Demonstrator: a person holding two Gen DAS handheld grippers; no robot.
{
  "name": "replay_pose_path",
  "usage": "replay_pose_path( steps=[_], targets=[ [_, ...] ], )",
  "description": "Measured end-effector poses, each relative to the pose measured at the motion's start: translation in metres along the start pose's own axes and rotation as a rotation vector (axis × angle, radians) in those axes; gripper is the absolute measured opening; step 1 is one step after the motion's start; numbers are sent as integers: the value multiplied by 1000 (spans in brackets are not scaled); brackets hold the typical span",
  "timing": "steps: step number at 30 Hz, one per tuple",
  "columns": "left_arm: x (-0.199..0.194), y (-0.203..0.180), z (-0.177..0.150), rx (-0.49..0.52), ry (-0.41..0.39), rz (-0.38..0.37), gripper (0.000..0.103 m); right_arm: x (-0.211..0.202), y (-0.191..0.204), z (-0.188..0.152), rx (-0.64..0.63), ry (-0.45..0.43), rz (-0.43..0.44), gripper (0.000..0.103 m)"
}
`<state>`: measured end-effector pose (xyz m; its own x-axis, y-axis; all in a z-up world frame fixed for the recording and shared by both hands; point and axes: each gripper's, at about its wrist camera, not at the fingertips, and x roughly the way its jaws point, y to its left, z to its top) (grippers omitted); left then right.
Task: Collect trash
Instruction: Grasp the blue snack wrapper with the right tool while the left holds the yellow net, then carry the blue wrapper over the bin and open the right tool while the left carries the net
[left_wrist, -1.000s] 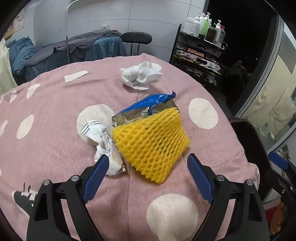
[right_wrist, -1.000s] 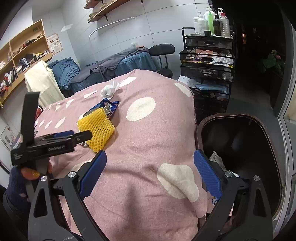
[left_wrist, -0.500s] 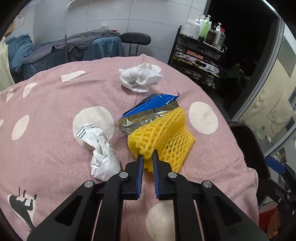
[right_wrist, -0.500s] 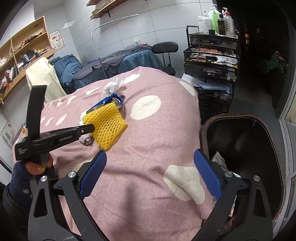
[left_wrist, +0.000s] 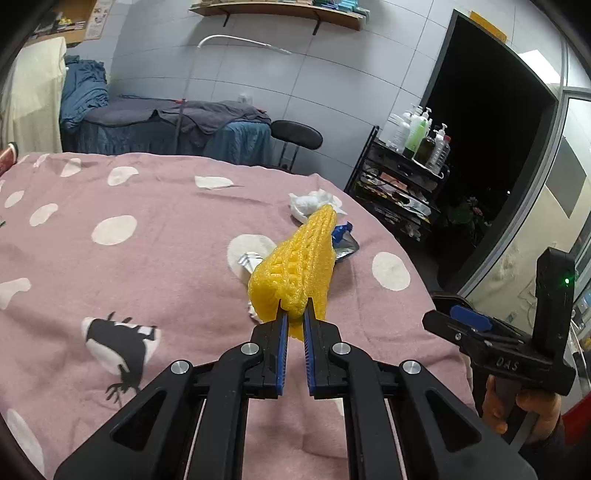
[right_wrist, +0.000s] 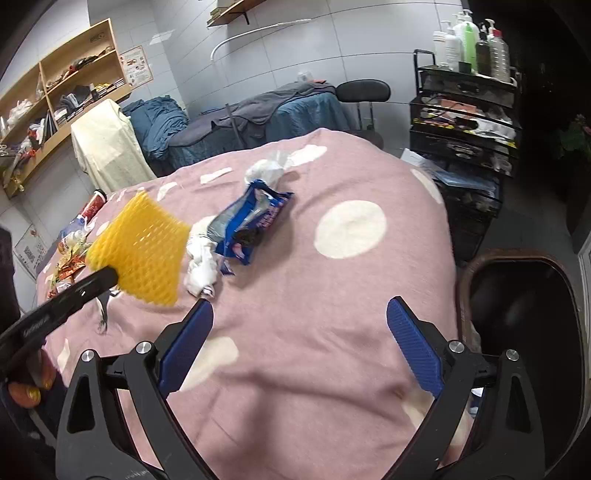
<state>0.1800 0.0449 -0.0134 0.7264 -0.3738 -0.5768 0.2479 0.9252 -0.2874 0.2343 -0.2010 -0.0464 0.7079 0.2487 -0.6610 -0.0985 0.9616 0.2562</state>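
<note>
Yellow foam net (left_wrist: 295, 266) is pinched at its near edge by left tongs (left_wrist: 294, 314), closed on it & lifted clear of the pink dotted desk (left_wrist: 147, 258). Right tongs (right_wrist: 300, 332) are held wide open w/ nothing between, over the desk edge. Ahead of right tongs lie a blue wrapper (right_wrist: 251, 221), crumpled white paper (right_wrist: 201, 266) & a tissue wad (right_wrist: 267, 168) further off. Dark bin (right_wrist: 524, 317) sits just right of right tongs.

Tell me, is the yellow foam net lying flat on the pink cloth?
No, the yellow foam net is pinched in the left gripper and held above the pink cloth.
</note>
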Motion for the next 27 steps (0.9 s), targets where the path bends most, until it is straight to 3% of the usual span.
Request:
replay_pose_path(
  steps=[6, 15, 18, 20, 21, 27],
  targets=[
    [-23, 18, -4, -41, -46, 53, 9, 31, 24, 25, -17, 16, 33, 94],
    [-38, 29, -16, -89, -61, 75, 9, 108, 31, 66, 62, 124, 34, 73],
    [-40, 27, -18, -83, -62, 71, 9, 125, 27, 69, 104, 167, 52, 56],
    [-40, 24, -19, -79, -60, 64, 9, 132, 26, 69, 108, 186, 68, 25],
    [-40, 23, -20, -75, -60, 62, 9, 132, 26, 68, 105, 187, 78, 18],
    [-37, 16, -22, -63, -53, 42, 9, 108, 29, 60, 90, 147, 114, 10]
  ],
)
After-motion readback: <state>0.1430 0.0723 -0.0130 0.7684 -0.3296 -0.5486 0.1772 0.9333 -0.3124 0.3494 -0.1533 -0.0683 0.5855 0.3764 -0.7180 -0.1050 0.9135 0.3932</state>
